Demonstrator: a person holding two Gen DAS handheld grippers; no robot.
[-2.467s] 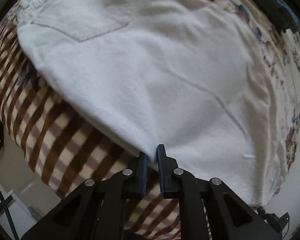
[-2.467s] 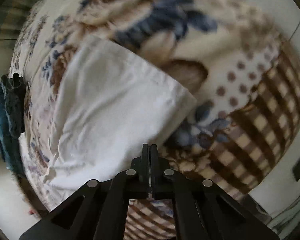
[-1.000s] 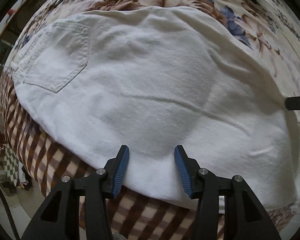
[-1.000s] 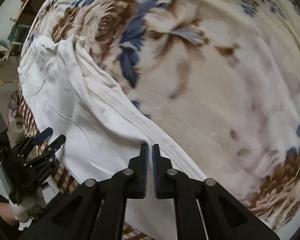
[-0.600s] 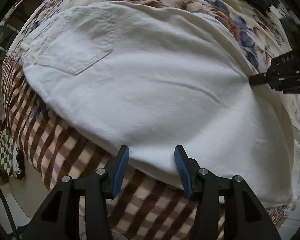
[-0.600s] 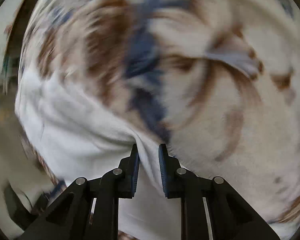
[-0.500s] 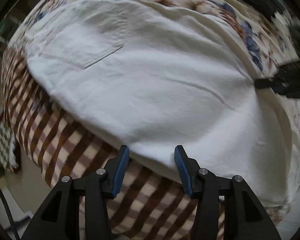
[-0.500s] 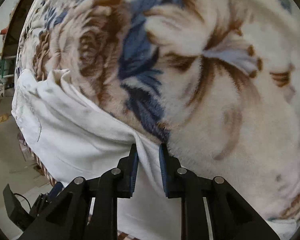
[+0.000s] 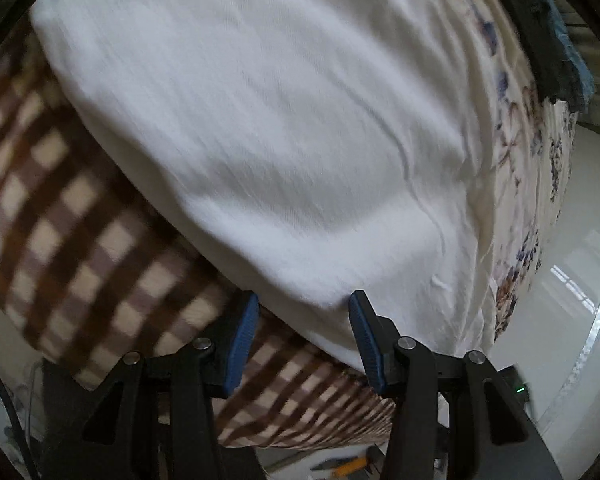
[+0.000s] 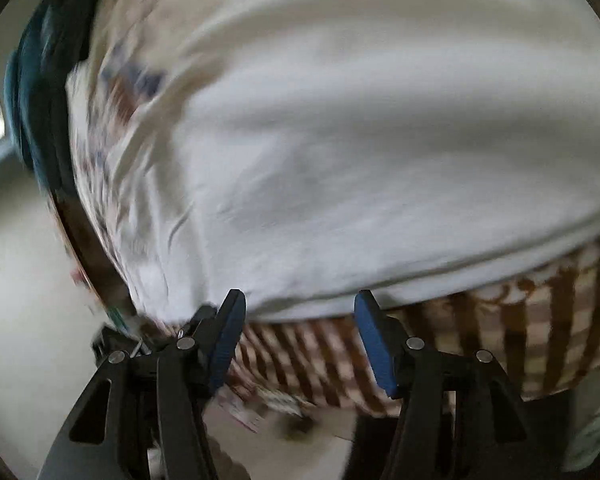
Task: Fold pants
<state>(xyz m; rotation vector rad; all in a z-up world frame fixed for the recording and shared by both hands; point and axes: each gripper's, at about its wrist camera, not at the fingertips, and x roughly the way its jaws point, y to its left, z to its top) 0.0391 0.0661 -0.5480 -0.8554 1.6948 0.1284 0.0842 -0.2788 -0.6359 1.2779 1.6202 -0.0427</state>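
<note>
The white pants (image 9: 260, 112) lie folded on a bed with a brown checked and floral blanket (image 9: 60, 216). They fill most of the left wrist view and also the right wrist view (image 10: 380, 140), which is blurred. My left gripper (image 9: 304, 316) is open and empty, its blue pads just off the near folded edge of the pants. My right gripper (image 10: 300, 316) is open and empty, also at the near edge of the pants, over the checked border.
A dark teal garment (image 9: 540, 32) lies at the far right of the bed and shows at the left in the right wrist view (image 10: 40, 92). The bed edge drops to a pale tiled floor (image 9: 560, 320). Small items lie on the floor (image 9: 340, 466).
My right gripper has let go of the pants, opened wide and swung round to their near edge. My left gripper stays open and has shifted along the near edge.
</note>
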